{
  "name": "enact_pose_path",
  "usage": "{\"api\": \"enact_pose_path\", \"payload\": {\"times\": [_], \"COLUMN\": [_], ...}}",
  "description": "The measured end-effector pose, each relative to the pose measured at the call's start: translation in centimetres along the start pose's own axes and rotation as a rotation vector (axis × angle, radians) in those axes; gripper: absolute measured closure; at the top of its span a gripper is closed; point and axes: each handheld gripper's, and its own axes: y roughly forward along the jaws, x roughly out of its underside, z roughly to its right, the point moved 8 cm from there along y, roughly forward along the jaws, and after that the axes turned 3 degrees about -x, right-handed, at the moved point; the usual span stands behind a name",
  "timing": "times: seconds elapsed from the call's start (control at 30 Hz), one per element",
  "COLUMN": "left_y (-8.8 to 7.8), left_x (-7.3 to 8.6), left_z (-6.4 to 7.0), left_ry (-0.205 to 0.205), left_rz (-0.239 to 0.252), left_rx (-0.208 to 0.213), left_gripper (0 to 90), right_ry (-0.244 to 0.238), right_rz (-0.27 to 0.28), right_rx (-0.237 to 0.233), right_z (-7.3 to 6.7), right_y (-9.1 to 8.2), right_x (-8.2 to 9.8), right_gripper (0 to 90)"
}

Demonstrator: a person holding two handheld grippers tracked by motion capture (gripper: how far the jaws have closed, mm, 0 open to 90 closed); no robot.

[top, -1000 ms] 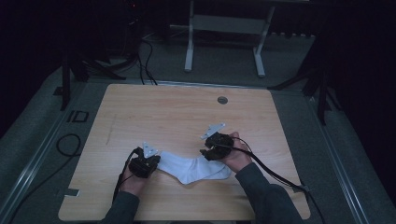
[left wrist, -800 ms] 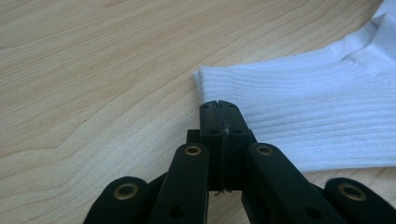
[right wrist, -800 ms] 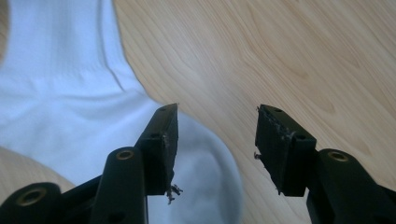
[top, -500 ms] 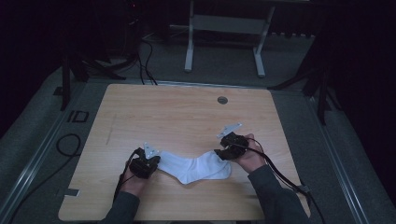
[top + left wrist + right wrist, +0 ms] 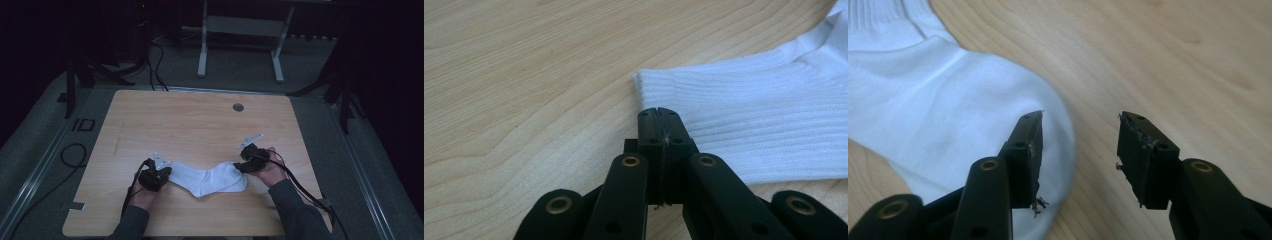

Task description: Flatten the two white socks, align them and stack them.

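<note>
1. I'm keeping the left gripper [image 5: 659,117] clamped shut at the white sock [image 5: 210,178]'s cuff edge; whether cloth is pinched, can't tell.
2. Right gripper [image 5: 1080,132] jaws are closing, still apart, over the toe.
3. High view: sock is lying on the wooden table [image 5: 190,125].

Left tool [image 5: 659,116] clamped, right tool [image 5: 1080,134] apparently closing

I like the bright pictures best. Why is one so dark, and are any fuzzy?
The high view is dim, with black surroundings around the table. Both gripper views are brightly lit: the sock looks sharp, while the near black arms of the right claw look slightly soft.
</note>
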Motion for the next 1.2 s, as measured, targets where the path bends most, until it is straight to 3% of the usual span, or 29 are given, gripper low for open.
{"api": "enact_pose_path", "payload": {"times": [0.1,0.17,0.23,0.57,0.87,1.2], "left_y": [0.0,0.0,0.0,0.0,0.0,0.0], "left_x": [0.0,0.1,0.1,0.1,0.1,0.1], "left_z": [0.0,0.0,0.0,0.0,0.0,0.1], "left_ry": [-0.001,-0.003,-0.002,-0.001,-0.008,-0.012], "left_rz": [-0.001,-0.001,-0.002,-0.004,-0.001,-0.001], "left_rx": [0.001,0.003,0.003,0.003,0.003,0.008], "left_gripper": [89.7,89.7,89.7,89.8,89.8,89.8], "right_ry": [-0.018,-0.021,-0.027,-0.039,-0.018,0.011], "right_rz": [-0.038,-0.051,-0.046,0.022,0.08,0.088], "right_rx": [-0.027,-0.025,-0.029,-0.008,-0.001,-0.014], "right_z": [-0.3,-0.4,-0.6,-0.9,-0.6,-0.3], "right_y": [1.3,1.5,1.3,-2.2,-5.0,-5.3], "right_x": [0.4,0.5,0.5,0.7,1.1,1.6], "right_gripper": [66.4,79.8,86.9,87.9,87.9,87.9]}}
